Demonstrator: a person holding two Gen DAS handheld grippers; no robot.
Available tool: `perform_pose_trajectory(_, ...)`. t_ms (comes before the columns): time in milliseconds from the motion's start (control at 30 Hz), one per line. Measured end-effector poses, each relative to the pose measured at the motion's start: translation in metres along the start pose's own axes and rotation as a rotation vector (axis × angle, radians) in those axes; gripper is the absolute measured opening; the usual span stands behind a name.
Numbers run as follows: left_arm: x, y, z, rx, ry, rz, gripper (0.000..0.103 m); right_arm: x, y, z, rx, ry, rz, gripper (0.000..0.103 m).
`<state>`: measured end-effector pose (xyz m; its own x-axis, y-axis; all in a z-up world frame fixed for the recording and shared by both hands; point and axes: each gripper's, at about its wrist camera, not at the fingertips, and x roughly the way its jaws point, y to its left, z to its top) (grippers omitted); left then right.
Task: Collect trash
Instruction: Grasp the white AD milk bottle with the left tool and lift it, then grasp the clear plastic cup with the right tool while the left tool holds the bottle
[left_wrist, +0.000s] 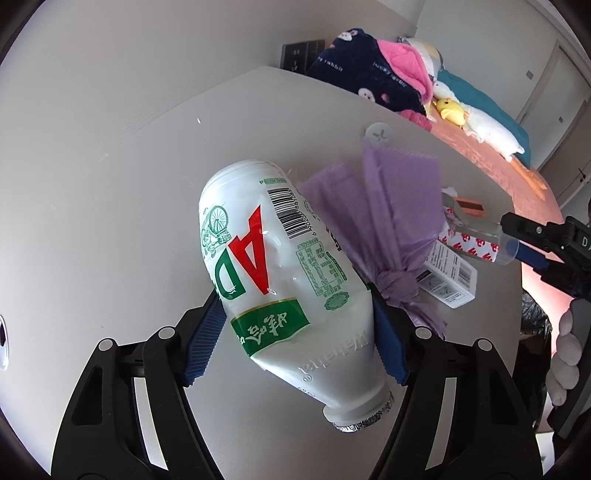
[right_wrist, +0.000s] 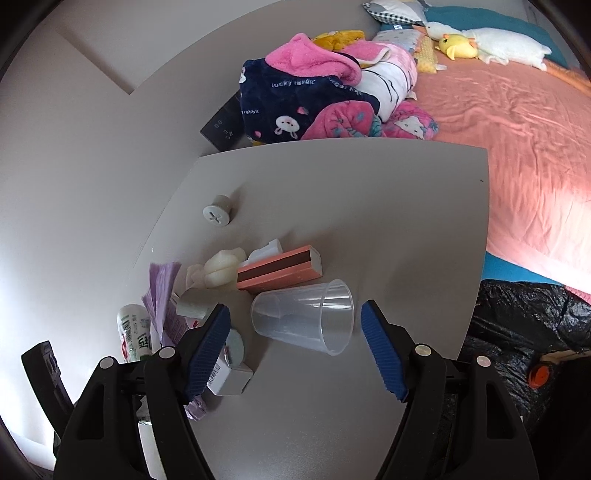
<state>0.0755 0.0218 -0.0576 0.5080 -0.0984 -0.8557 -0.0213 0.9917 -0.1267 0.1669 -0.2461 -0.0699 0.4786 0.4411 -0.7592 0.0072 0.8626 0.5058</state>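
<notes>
A white plastic drink bottle (left_wrist: 280, 258) with red "AD" letters and a green label hangs tilted, its foil-rimmed neck toward the camera. My left gripper (left_wrist: 295, 291) is shut on it, a blue pad pressing each side of its lower body. The right wrist view catches the bottle's (right_wrist: 133, 328) base at the far left. A clear plastic cup (right_wrist: 306, 317) lies on its side on the grey table (right_wrist: 406, 206). My right gripper (right_wrist: 295, 306) is open around the cup, with a gap at each pad. The left wrist view shows the right gripper (left_wrist: 511, 232) at the cup's rim.
A knotted purple bag (left_wrist: 391, 206), a pink box (right_wrist: 280, 271), a small white carton (right_wrist: 231, 376), white foam (right_wrist: 221, 267) and red-printed tape (left_wrist: 469, 245) crowd the table. A black trash bag (right_wrist: 524, 325) sits off its right edge. A bed (right_wrist: 517, 147) with clothes lies beyond.
</notes>
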Motion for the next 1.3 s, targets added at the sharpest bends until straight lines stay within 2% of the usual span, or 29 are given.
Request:
perform_pose_trajectory(300, -0.013, 0.011, 0.003, -0.028, -0.026, -0.007, 0.071, 0.006, -0.004, 0.008, 0.038, -0.018, -0.017, 0.078)
perform_pose_trajectory(433, -0.016, 0.014, 0.000, -0.040, -0.039, -0.017, 0.070, 0.006, -0.018, 0.008, 0.122, -0.018, 0.032, 0.078)
perform_pose_trajectory(533, -0.019, 0.016, 0.001, -0.049, -0.047, -0.026, 0.070, 0.004, -0.022, 0.008, 0.140, -0.020, 0.060, 0.078)
perform_pose_trajectory(667, -0.023, 0.018, 0.001, -0.051, -0.051, -0.015, 0.070, 0.008, -0.017, 0.007, 0.094, -0.006, 0.015, 0.078)
perform_pose_trajectory(900, -0.029, 0.017, 0.003, -0.060, -0.057, -0.009, 0.070, 0.008, 0.004, -0.016, -0.096, 0.022, -0.052, 0.078)
perform_pose_trajectory(1000, -0.031, 0.018, 0.003, -0.064, -0.060, -0.007, 0.070, 0.004, 0.013, -0.029, -0.180, 0.034, -0.055, 0.078)
perform_pose_trajectory(1100, -0.031, 0.018, 0.003, -0.067, -0.061, -0.008, 0.070, 0.004, 0.023, -0.036, -0.245, 0.049, -0.049, 0.070)
perform_pose_trajectory(1200, -0.032, 0.018, 0.003, -0.067, -0.062, -0.010, 0.070, 0.010, 0.031, -0.042, -0.288, 0.089, -0.055, 0.051)
perform_pose_trajectory(1300, -0.035, 0.018, 0.003, -0.067, -0.068, -0.013, 0.070, 0.009, 0.034, -0.049, -0.320, 0.102, -0.077, 0.039)
